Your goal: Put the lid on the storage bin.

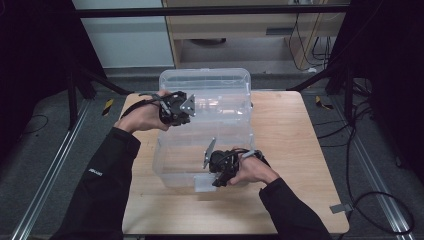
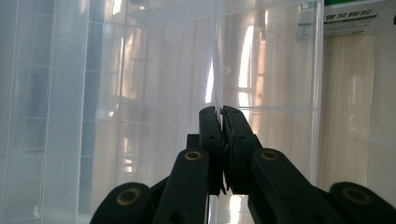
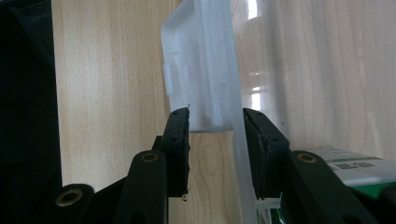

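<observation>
A clear plastic storage box (image 1: pixel 230 135) stands in the middle of the wooden table (image 1: pixel 285 150). Its clear lid (image 1: pixel 210 82) looks raised at the far side. My left gripper (image 1: pixel 176 119) is at the box's far left, and its jaws are shut on a thin clear edge (image 2: pixel 215 70) that runs up between them (image 2: pixel 219 109). My right gripper (image 1: pixel 216 179) is at the box's near wall. There its jaws (image 3: pixel 215 114) clamp the white front latch (image 3: pixel 201 70) together with the clear wall (image 3: pixel 240 154) behind it.
A white and green label (image 3: pixel 350 163) lies under the box's clear plastic. Bare table lies to the right of the box and along the near edge. Black frame legs (image 1: pixel 320 75) and cables (image 1: pixel 350 145) surround the table on the grey floor.
</observation>
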`<state>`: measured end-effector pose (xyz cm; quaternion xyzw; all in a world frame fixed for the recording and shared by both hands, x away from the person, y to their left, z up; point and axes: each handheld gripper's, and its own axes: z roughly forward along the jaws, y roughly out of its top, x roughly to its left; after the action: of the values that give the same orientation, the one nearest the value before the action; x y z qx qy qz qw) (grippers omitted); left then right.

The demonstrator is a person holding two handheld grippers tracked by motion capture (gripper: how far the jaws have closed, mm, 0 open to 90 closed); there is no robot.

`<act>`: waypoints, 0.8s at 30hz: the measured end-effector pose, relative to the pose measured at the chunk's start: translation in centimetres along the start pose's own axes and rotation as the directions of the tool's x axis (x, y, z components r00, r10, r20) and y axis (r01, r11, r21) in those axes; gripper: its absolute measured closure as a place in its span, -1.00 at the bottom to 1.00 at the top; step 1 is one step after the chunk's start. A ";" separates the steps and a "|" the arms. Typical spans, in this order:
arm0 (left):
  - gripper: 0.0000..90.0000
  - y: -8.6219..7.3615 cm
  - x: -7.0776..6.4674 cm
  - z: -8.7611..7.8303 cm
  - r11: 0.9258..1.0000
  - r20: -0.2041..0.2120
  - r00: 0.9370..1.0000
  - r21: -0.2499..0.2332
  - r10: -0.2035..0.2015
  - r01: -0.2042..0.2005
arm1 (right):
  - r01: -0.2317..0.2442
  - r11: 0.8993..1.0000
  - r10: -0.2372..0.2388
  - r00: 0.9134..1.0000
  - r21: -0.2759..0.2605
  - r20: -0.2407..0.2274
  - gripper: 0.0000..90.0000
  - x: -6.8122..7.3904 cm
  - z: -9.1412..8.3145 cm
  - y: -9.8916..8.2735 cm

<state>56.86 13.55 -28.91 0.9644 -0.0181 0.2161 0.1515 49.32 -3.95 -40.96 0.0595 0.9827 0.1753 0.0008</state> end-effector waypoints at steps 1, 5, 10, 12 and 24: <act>0.94 0.0 -0.2 -0.1 1.000 -0.002 1.000 -0.003 -0.001 0.001 | 0.002 1.000 -0.002 1.000 0.000 0.000 0.41 0.0 0.0 0.0; 0.94 -0.2 -1.2 -0.4 1.000 -0.010 1.000 -0.007 -0.004 0.004 | -0.001 1.000 0.001 1.000 0.010 0.003 0.41 0.1 0.0 0.1; 0.94 -0.3 -2.1 -0.7 1.000 -0.017 1.000 -0.017 -0.003 0.002 | 0.004 1.000 -0.004 1.000 0.009 0.007 0.41 0.2 0.0 0.1; 0.94 -0.3 -2.4 -0.7 1.000 -0.024 1.000 -0.017 0.004 -0.004 | 0.002 1.000 -0.002 1.000 0.009 0.002 0.41 0.2 0.0 0.1; 0.92 -0.5 -4.3 -1.1 1.000 -0.030 0.999 -0.018 0.013 -0.013 | 0.017 1.000 -0.017 1.000 0.011 0.014 0.40 0.3 0.0 0.1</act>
<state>52.54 14.24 -29.95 0.9595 -0.0240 0.2312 0.1591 49.02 -3.84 -40.89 0.0525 0.9841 0.1696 0.0090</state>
